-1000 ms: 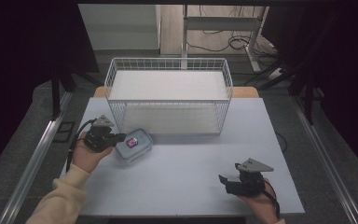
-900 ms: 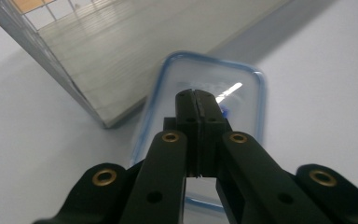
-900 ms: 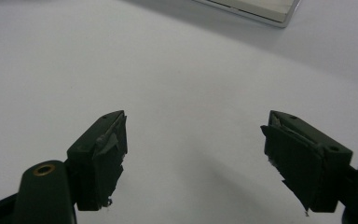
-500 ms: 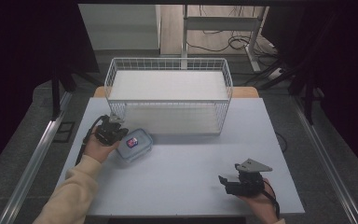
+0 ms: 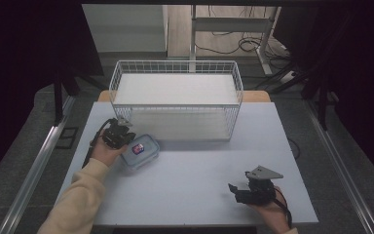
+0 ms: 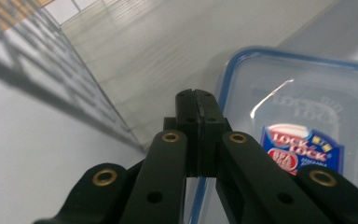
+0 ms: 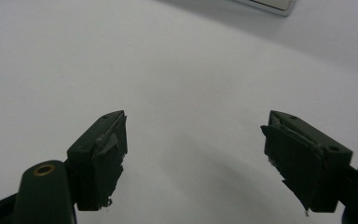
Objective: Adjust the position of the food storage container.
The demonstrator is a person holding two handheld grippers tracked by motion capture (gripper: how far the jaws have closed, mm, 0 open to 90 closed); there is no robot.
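Right hand-held gripper (image 5: 237,189): near the worktop's front right corner, held by a hand cut off at the frame's bottom edge; jaws spread wide with nothing between them, bare surface under them in the right gripper view (image 7: 193,158).
Worktop (image 5: 199,180): pale grey; the broad middle stretch between the two hands is free, and so is the right side up to the right edge.
Left forearm: a cream sleeve (image 5: 78,200) comes in over the front left corner, its lower end out of frame.
Food box (image 5: 140,151): clear plastic box with a blue-rimmed lid and a red-and-blue label, lying flat toward the left edge, just in front of the basket; in the left gripper view (image 6: 303,107) its near and right parts are cut off, and any contents are hard to make out.
Left hand-held gripper (image 5: 126,139): jaws pressed fully together, gripping nothing; the tip sits over the box's left rim (image 6: 196,102), though contact cannot be told.
Wire basket (image 5: 175,66): white, along the back edge, centred; its mesh wall stands just left of the closed jaws in the left gripper view.
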